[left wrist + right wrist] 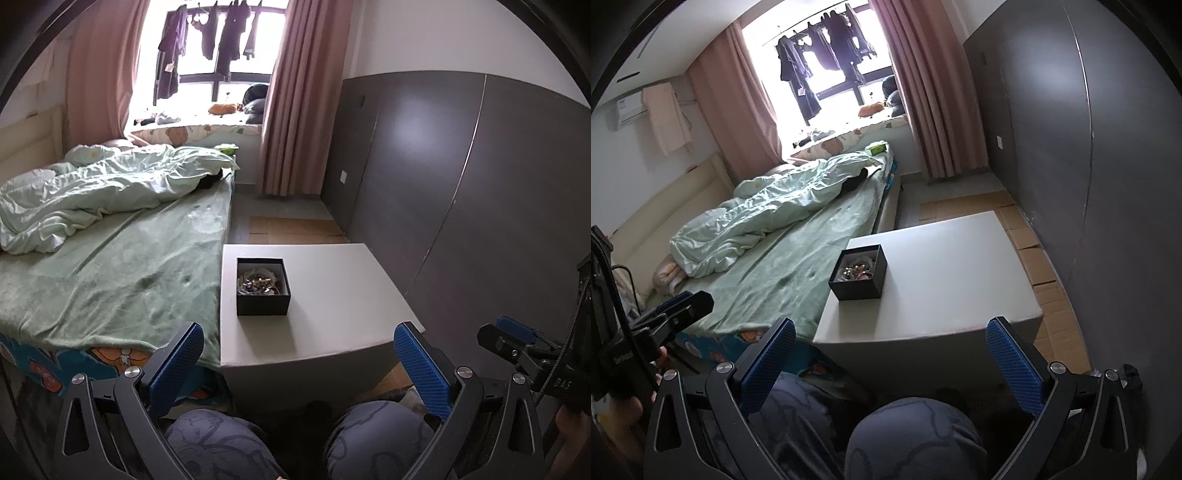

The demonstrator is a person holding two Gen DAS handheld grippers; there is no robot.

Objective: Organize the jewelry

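Only the box (263, 287) interrupts the table (332, 295).

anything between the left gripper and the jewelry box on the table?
Nothing. In the left wrist view only bare white table lies between the open left gripper and the black jewelry box; the right wrist view shows the same bare stretch.

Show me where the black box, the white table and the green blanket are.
black box (263, 304): left wrist view, front wall.
white table (343, 295): left wrist view, bare top.
green blanket (768, 199): right wrist view, crumpled middle.
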